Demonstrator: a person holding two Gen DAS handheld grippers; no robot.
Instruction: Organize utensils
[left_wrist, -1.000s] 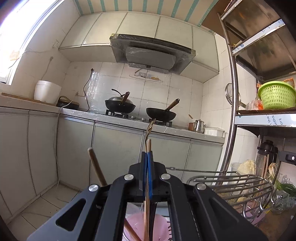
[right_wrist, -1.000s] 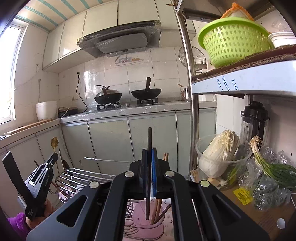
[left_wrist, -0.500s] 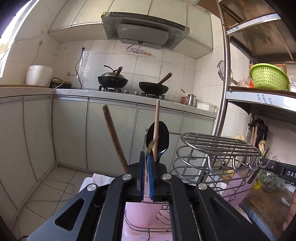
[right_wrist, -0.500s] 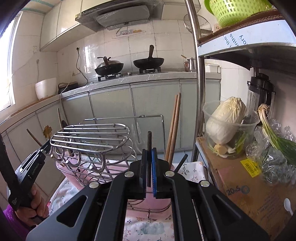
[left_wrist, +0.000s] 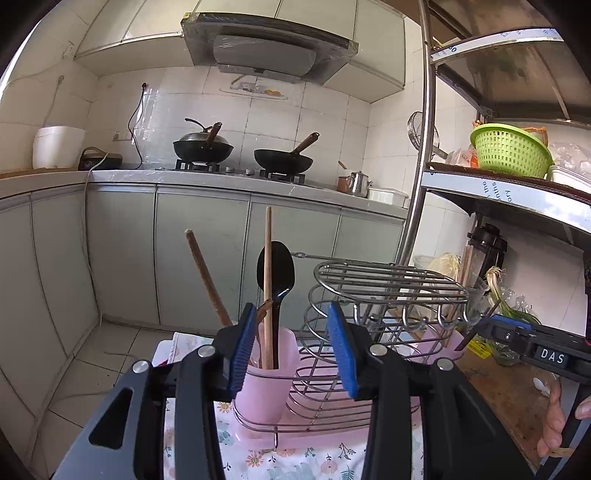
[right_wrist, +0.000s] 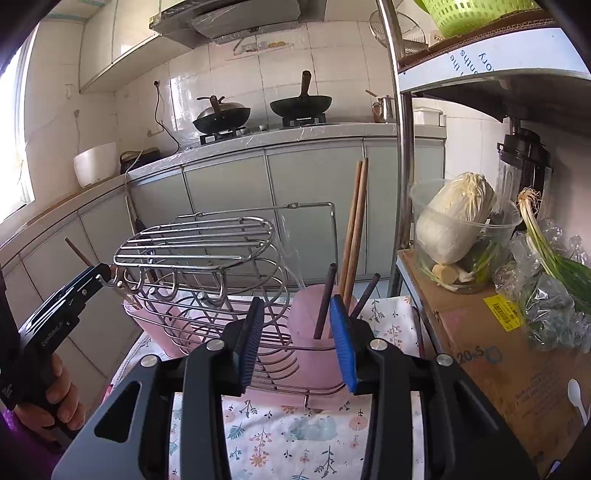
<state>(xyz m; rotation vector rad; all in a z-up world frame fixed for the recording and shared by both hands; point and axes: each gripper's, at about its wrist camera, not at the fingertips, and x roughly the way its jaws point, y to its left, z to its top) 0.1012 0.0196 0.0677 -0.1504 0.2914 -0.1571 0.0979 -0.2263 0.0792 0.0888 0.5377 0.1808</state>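
**Both tools spread at the utensil cups**

At each end of the chrome wire dish rack (left_wrist: 384, 295) stands 1 pale pink plastic cup, the rack resting on a floral-printed cloth (right_wrist: 295, 435).

In the left wrist view, the left tool (left_wrist: 291, 347) has just been opening; its blue pads (left_wrist: 242, 350) stand apart and pinch nothing. Between and beyond them, the left pink cup (left_wrist: 264, 384) holds a black plastic spoon (left_wrist: 275, 271) bowl-up, a light wooden chopstick (left_wrist: 267, 258) upright in front of it, and a brown wooden handle (left_wrist: 205, 273) leaning to the left.

In the right wrist view, the right tool (right_wrist: 297, 339) has likewise just been opening, and its pads are spread with nothing pressed. The right pink cup (right_wrist: 310, 321) sits just beyond them, holding 2 long brown wooden chopsticks (right_wrist: 356, 221) side by side and 2 dark chopsticks (right_wrist: 327, 295), 1 close by the right pad; whether it touches the pad I cannot tell.

On the cardboard box (right_wrist: 491, 354) to the right stands a clear plastic tub with a napa cabbage (right_wrist: 454, 218).
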